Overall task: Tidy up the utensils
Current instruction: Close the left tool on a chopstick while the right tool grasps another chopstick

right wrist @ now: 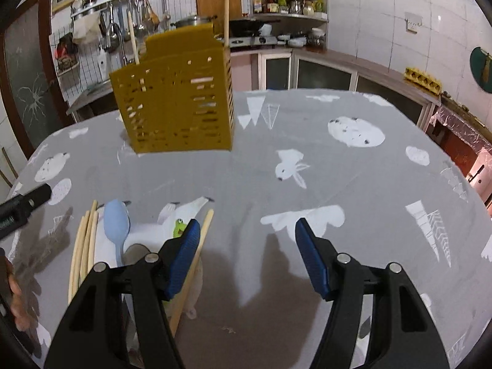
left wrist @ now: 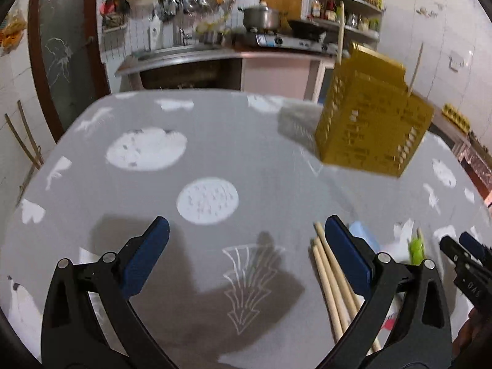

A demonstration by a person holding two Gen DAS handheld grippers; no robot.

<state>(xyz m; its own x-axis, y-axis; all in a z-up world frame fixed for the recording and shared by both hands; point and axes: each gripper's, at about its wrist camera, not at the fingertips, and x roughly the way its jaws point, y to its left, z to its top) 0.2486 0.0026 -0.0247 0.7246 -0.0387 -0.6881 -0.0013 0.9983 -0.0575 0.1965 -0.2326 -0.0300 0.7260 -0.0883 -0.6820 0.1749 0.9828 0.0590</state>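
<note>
A yellow slotted utensil holder (left wrist: 372, 123) stands on the grey patterned table (left wrist: 215, 153), with two wooden chopsticks upright in it; it also shows in the right wrist view (right wrist: 176, 104). Several wooden chopsticks (left wrist: 332, 279) lie flat by my left gripper's right finger, and show in the right wrist view (right wrist: 84, 246). A light blue spoon (right wrist: 116, 224) and a chopstick with a green frog top (right wrist: 196, 258) lie beside my right gripper's left finger. My left gripper (left wrist: 246, 230) is open and empty. My right gripper (right wrist: 247, 233) is open and empty.
A kitchen counter with a sink, stove (left wrist: 283, 40) and pot stands behind the table. Corner shelves (right wrist: 289, 3) hold jars. A side counter with a yellow egg tray (right wrist: 422, 78) runs along the right wall.
</note>
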